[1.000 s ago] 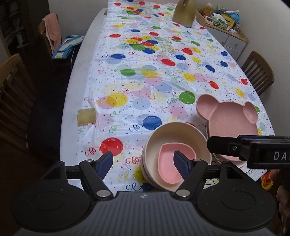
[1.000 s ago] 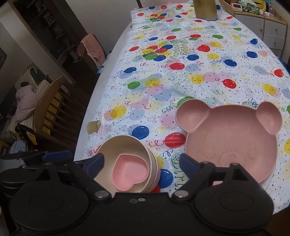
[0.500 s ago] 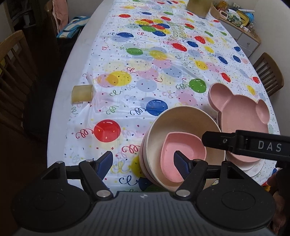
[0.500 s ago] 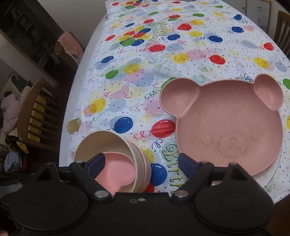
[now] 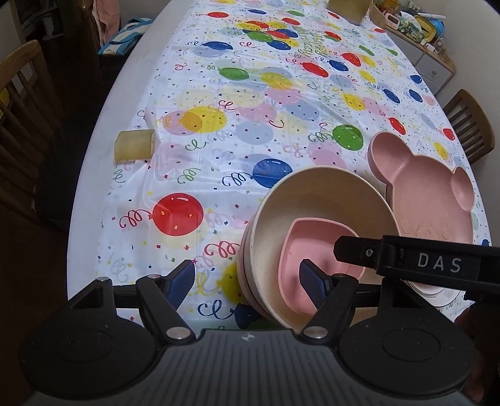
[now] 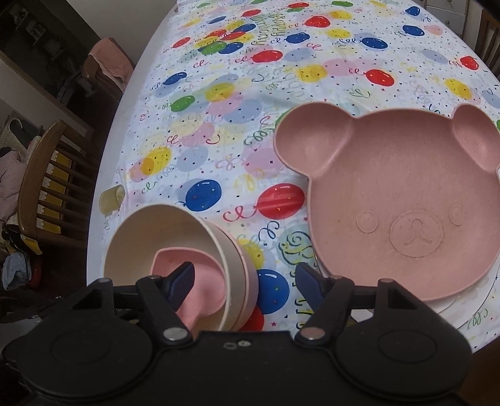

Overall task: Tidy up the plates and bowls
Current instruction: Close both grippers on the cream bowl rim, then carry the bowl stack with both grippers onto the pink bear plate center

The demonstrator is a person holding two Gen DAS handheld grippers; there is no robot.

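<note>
A stack of cream bowls [image 5: 315, 200] [image 6: 156, 228] stands near the table's front edge with a pink heart-shaped dish [image 5: 315, 250] [image 6: 200, 274] inside. A pink bear-shaped plate [image 5: 434, 200] [image 6: 403, 187] lies to their right on top of a white plate [image 6: 468, 309]. My left gripper [image 5: 247, 281] is open, its right finger over the heart dish and its left finger outside the bowls. My right gripper [image 6: 243, 281] is open above the bowls' right rim, its left finger over the heart dish. The right gripper's arm [image 5: 415, 265] crosses the left wrist view.
A balloon-print cloth [image 5: 265, 103] covers the long table. A small yellow cup [image 5: 134, 145] [image 6: 111, 200] lies on its side near the left edge. Wooden chairs [image 6: 47, 187] [image 5: 468, 125] stand on both sides. A tan container [image 5: 347, 9] and a cluttered cabinet sit at the far end.
Both grippers have moved down and closer to the bowls and plate. The right gripper's arm has slid further left across the left wrist view. Both stay open.
</note>
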